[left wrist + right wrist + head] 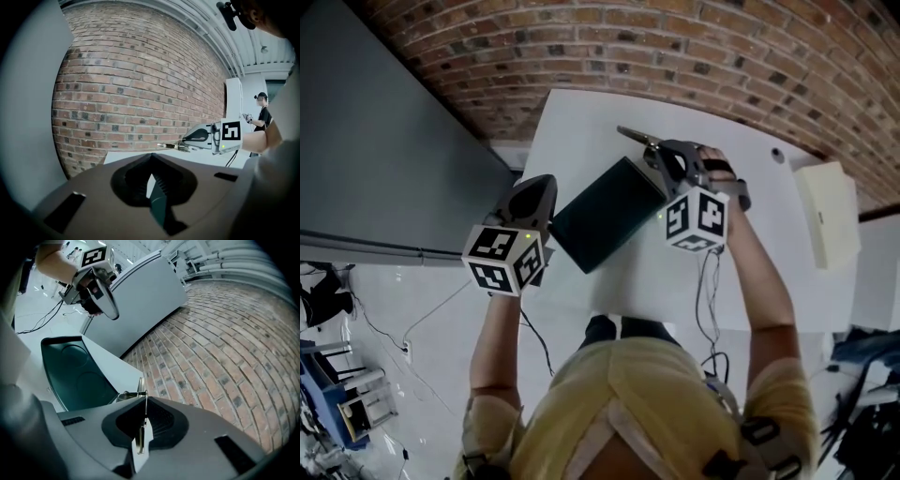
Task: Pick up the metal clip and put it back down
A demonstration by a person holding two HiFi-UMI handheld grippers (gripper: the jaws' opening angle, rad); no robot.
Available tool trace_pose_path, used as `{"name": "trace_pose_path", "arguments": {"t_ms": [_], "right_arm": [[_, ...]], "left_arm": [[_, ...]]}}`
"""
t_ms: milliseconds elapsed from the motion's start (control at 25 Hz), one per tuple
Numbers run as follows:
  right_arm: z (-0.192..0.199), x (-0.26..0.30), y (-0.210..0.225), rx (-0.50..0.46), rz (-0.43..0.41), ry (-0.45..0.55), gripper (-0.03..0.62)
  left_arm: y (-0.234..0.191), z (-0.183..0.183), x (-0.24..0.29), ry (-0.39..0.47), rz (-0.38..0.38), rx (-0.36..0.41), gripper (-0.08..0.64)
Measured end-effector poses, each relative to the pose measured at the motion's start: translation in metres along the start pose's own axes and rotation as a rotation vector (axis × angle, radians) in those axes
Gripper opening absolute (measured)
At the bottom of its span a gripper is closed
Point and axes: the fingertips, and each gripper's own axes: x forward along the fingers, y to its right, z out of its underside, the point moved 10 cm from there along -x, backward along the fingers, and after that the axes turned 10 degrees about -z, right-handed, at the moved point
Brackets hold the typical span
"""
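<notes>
Closest in, a person in a yellow shirt (pixel 647 394) is holding both tools out over the white table (pixel 581 122). The right gripper (pixel 656 148) is clamping the thin metal clip (pixel 636 136), which is sitting seemingly clear of the tabletop, just beyond the dark green rectangular tray (pixel 605 216). The left gripper (pixel 542 183) is hanging closed and empty beside the tray. The lift looks done. Next, I'd judge, comes lowering the clip onto bare table and parting the jaws.

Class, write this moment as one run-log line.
step: metal clip held up | right gripper: shut on it, above white table | left gripper: shut, empty, near dark tray
</notes>
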Motion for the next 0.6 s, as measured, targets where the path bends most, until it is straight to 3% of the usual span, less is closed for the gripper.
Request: {"name": "trace_pose_path", "arguments": {"t_ms": [600], "right_arm": [[-0.055,-0.046,-0.08,-0.011,-0.041,0.02,0.009]], "left_arm": [[-0.015,0.045,-0.078,0.008,-0.026,-0.02,0.002]]}}
